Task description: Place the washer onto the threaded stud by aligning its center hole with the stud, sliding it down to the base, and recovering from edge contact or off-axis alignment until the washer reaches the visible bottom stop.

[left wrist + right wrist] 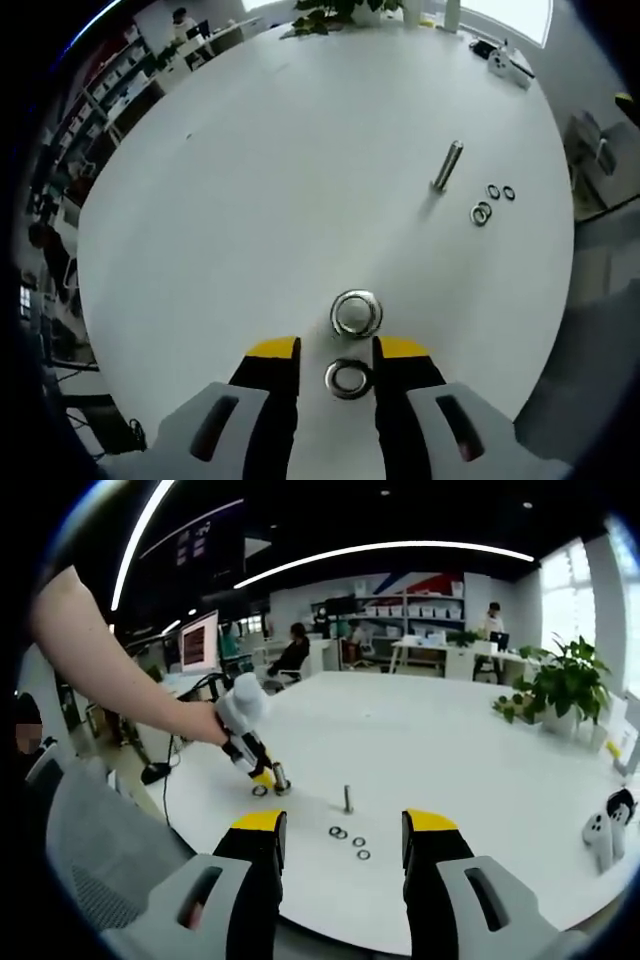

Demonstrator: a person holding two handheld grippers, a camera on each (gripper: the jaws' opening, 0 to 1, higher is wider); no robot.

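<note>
A threaded stud (447, 165) stands upright on the white round table (250, 180), with three small washers (482, 213) lying beside it. A larger steel washer (349, 378) lies flat on the table between the open jaws of my left gripper (338, 350), touching neither. Just beyond it sits a short shiny ring-shaped piece (356, 312). In the right gripper view, a person's hand holds the left gripper (265, 780) down at that washer (259, 790), left of the stud (348, 798). My right gripper (345, 825) hovers open and empty, nearer than the small washers (358, 841).
A white handheld device (600, 832) lies at the table's right side, also seen far off (505, 62). A potted plant (560, 685) stands on the far edge. Office desks, monitors and seated people lie beyond the table.
</note>
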